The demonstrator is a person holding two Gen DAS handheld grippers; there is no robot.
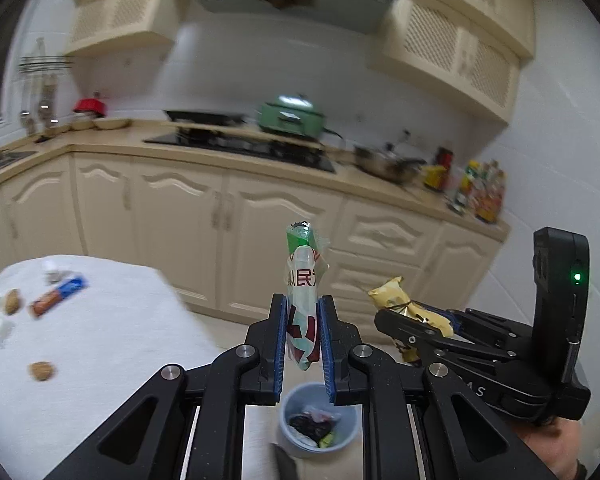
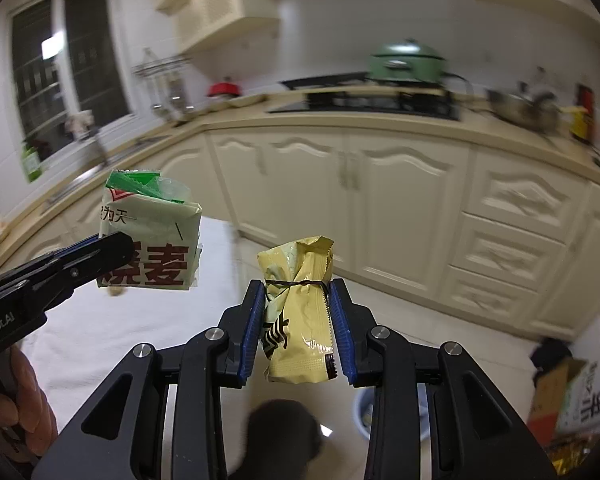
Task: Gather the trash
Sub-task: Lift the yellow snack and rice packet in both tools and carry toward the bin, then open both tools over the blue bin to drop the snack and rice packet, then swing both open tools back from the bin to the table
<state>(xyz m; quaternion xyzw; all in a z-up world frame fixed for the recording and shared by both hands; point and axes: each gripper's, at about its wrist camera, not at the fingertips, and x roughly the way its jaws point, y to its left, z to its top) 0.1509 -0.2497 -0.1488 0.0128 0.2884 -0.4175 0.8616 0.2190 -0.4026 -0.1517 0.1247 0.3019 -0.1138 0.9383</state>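
My left gripper [image 1: 303, 330] is shut on a flattened white and green wrapper with red characters [image 1: 302, 304], held upright; the same wrapper [image 2: 152, 236] shows broadside in the right wrist view. My right gripper [image 2: 298, 322] is shut on a crumpled yellow snack packet [image 2: 300, 316], also seen as a yellow packet [image 1: 396, 300] at the right of the left wrist view. A pale blue bin [image 1: 318, 420] with trash inside stands on the floor below both grippers. On the white-covered table [image 1: 100, 340] lie a blue and orange wrapper [image 1: 58, 296] and several small scraps.
Cream kitchen cabinets [image 1: 236, 208] and a counter with a hob [image 1: 244, 144], a green pot [image 1: 292, 116] and bottles run behind. A cardboard box [image 2: 556, 400] stands on the floor at the right. A hand [image 2: 24, 408] holds the left gripper.
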